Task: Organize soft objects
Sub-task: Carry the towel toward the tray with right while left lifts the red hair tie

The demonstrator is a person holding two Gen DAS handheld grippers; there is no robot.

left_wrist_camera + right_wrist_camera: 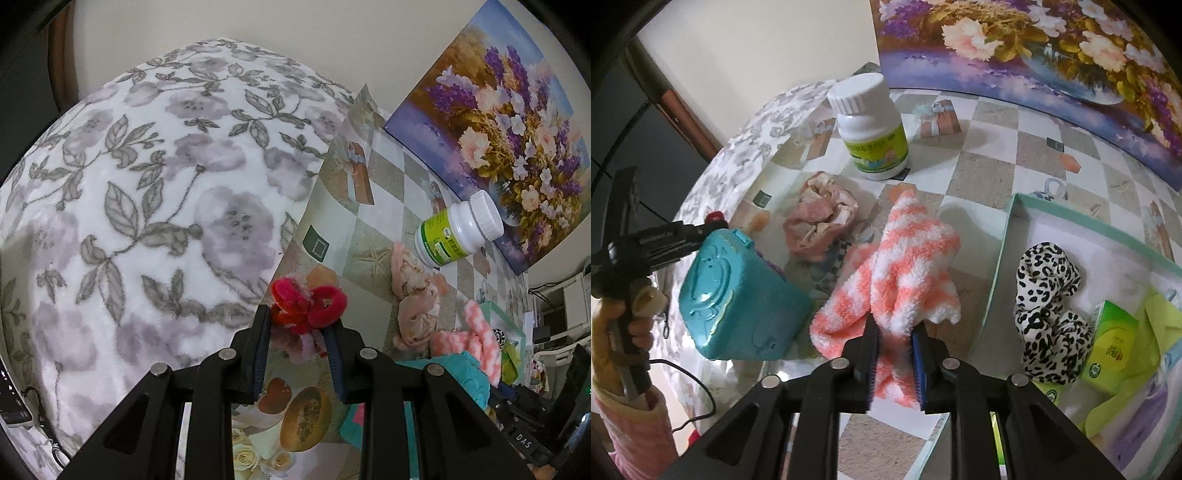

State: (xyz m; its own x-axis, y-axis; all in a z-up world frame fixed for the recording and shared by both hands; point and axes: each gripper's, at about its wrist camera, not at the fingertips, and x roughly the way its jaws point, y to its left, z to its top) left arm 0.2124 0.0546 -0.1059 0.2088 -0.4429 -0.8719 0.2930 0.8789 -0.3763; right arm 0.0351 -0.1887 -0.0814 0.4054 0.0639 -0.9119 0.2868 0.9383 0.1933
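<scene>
My left gripper (299, 321) is shut on a bundle of red and pink fuzzy hair ties (308, 304), held above the table's left edge. My right gripper (892, 328) is shut on a pink-and-white striped fluffy sock (905, 266), which also shows in the left wrist view (476, 336). A crumpled pale pink cloth (820, 218) lies on the table beyond it, also in the left wrist view (417, 295). A mint-rimmed box (1008, 236) at the right holds a leopard-print scrunchie (1049, 306). My left gripper shows at the far left of the right wrist view (714, 218).
A white pill bottle (871, 129) stands at the back of the checked table. A teal plastic case (738, 295) sits at the left. A flower painting (1052, 48) leans on the wall. A floral blanket (147, 203) lies left of the table. Green packets (1112, 343) lie in the box.
</scene>
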